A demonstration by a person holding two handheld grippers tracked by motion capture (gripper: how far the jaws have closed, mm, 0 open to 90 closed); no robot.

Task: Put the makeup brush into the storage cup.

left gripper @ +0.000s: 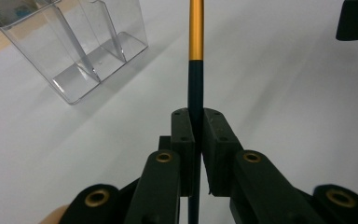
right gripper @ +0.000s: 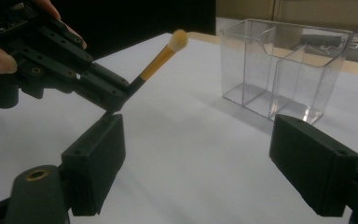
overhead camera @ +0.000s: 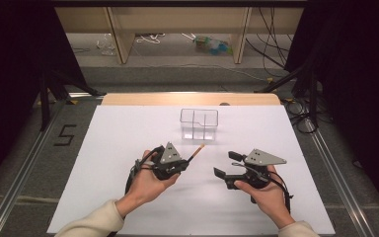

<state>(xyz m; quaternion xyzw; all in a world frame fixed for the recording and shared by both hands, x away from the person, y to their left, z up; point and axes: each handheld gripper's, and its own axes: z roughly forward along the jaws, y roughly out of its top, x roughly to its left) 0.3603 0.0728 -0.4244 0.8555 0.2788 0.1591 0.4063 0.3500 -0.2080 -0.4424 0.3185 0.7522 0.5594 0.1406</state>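
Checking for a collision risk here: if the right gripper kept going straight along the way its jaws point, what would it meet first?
Probably the left gripper and the brush clamped in it, off the left jaw. The clear organizer sits farther off toward the right jaw. The right gripper is open and empty; depth is uncertain.

Bare white table (overhead camera: pixel 128 148) all round, sole obstacle the clear divided box (overhead camera: pixel 199 124) beyond the brush tip (overhead camera: pixel 201 146)

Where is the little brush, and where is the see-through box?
brush (right gripper: pixel 161 57), right gripper view, on its orange handle.
clear box (overhead camera: pixel 199 124), high view, on its front wall.
left gripper (left gripper: pixel 196 135), left gripper view, between its jaw tips.
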